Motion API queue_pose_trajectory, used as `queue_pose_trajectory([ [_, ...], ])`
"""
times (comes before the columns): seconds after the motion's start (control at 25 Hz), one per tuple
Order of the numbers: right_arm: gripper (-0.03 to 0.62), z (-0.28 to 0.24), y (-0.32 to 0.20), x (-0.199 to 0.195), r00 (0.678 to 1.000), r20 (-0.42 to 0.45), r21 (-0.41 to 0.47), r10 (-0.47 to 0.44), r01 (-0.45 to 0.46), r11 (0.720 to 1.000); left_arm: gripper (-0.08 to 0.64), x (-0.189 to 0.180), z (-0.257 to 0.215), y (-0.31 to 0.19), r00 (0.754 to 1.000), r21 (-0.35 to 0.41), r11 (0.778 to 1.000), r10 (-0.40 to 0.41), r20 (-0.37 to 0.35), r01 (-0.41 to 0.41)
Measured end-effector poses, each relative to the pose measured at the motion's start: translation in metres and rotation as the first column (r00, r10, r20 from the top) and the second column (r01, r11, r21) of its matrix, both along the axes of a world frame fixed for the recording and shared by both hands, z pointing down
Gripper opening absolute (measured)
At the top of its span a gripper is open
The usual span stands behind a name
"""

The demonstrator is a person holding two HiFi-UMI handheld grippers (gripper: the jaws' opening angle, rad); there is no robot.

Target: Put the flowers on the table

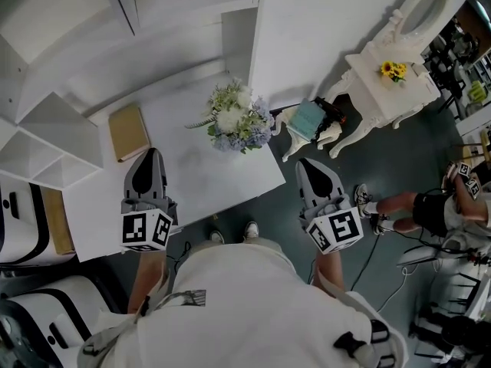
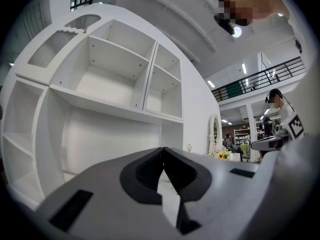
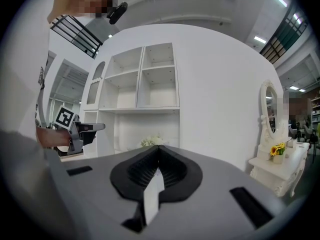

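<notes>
A bouquet of white and pale blue flowers (image 1: 236,119) lies on the white table (image 1: 207,176), towards its far right corner. My left gripper (image 1: 152,152) hovers over the table's near part, left of and nearer than the bouquet, shut and empty. My right gripper (image 1: 306,162) hangs off the table's right edge over the floor, also shut with nothing in it. In the left gripper view the jaws (image 2: 163,149) meet in front of white shelves. In the right gripper view the closed jaws (image 3: 159,148) point towards the flowers (image 3: 151,141), with the left gripper (image 3: 82,129) at the left.
A tan book (image 1: 128,132) lies on the table's far left. White shelving (image 1: 54,121) stands behind the table. To the right are a stool with a teal cushion (image 1: 308,120), a white dressing table (image 1: 393,90) with sunflowers (image 1: 393,70), and another person (image 1: 430,209).
</notes>
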State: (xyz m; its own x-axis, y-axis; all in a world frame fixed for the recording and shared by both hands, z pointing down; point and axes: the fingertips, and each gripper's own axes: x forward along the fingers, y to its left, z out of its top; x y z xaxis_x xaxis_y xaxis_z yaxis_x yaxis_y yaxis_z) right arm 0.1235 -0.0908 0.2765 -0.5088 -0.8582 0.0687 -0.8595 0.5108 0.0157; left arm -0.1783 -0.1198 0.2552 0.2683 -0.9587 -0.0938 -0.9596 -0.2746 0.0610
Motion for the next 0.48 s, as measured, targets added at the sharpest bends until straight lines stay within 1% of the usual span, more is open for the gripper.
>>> queue_pose_trajectory([
  [0.28,0.009,0.0004,-0.0023,-0.0074,1.000,0.015,0.009,-0.023,0.023,1.000,0.015,-0.0078,-0.0015,0.0067,1.000,0.003,1.000,-0.031,0.006,0.031],
  [0.48,0.009,0.0029,0.0002,-0.0076,0.999,0.019,0.006,-0.030,0.030,1.000,0.015,-0.0074,-0.0016,0.0098,0.999,0.004,0.999,-0.036,0.007,0.036],
])
